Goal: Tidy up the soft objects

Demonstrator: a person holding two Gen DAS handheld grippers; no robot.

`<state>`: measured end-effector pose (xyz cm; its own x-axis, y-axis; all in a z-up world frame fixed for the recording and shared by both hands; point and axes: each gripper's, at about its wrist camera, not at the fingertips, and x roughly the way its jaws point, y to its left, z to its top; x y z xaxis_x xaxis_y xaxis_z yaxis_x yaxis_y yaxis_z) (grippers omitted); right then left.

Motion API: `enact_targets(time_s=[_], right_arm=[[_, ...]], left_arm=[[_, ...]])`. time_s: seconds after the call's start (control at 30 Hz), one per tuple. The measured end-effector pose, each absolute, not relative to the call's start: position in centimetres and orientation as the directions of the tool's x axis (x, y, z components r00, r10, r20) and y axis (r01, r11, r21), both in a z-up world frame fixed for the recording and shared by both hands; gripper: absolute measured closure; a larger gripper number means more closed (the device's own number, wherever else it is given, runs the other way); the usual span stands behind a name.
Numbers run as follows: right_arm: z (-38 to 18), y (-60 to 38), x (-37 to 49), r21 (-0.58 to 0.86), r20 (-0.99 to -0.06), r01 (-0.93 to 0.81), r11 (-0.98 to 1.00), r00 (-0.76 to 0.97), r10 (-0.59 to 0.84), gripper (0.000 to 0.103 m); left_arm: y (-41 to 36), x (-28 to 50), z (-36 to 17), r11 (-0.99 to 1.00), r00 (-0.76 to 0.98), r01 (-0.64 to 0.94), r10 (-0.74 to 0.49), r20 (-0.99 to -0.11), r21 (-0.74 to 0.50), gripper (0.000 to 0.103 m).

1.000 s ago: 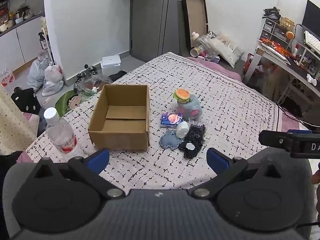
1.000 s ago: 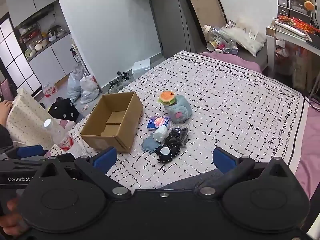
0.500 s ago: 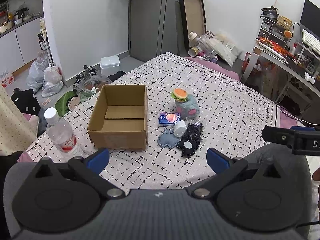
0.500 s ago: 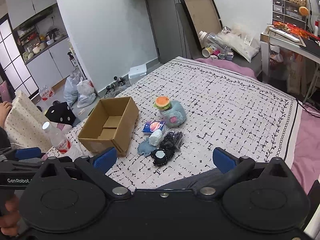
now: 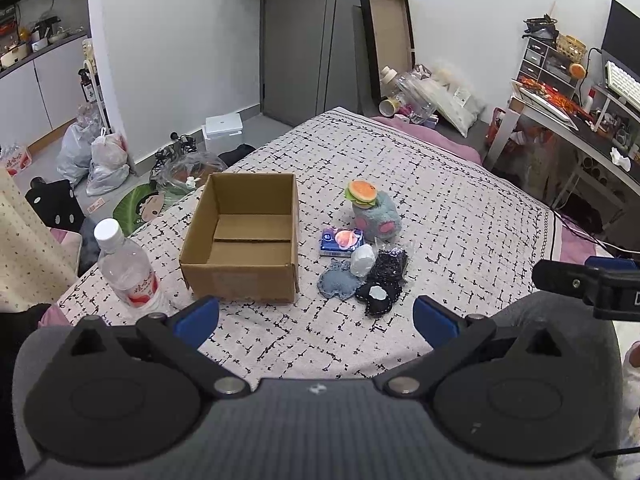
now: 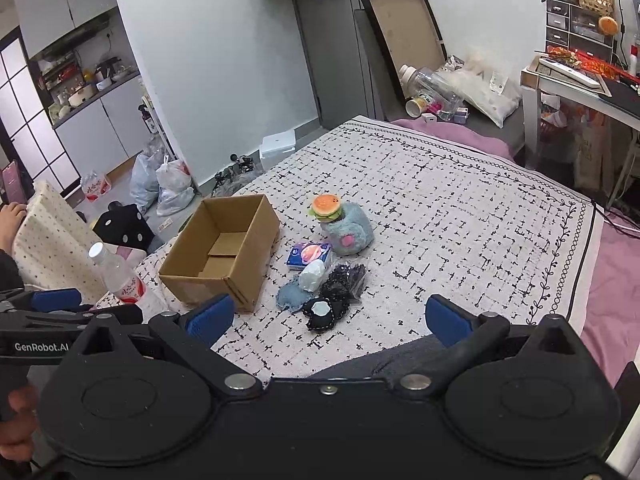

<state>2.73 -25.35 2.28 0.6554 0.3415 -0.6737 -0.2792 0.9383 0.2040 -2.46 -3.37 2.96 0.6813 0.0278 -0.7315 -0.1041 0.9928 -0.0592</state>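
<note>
The left claw [image 5: 316, 318] is held wide open above the near edge of the bed [image 5: 460, 216], nothing gripped or touched; the right claw [image 6: 330, 320] is likewise spread wide and empty. The soft objects are clustered mid-bed: a blue plush [image 5: 378, 218] topped by a burger toy [image 5: 362, 192], a tissue pack [image 5: 341, 241], a white roll [image 5: 363, 260], a denim patch [image 5: 338, 283] and black lace pieces [image 5: 382, 284]. An empty cardboard box [image 5: 244, 236] is set just beside them, a water bottle [image 5: 128, 270] near the bed's left edge; open bedspread is left to the right and beyond.
</note>
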Motion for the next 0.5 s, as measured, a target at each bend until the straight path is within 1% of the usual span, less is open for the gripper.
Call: enact_targets(time_s=[0.5], right_arm=[[2.20,-25.36,2.67,0.194,-0.674,-0.275,0.942,0.660,0.332,0.000]], left_arm=[[-2.96,-2.57,2.59,0.992,0.668,-0.114,0.035,-0.744,-0.055,0.001]])
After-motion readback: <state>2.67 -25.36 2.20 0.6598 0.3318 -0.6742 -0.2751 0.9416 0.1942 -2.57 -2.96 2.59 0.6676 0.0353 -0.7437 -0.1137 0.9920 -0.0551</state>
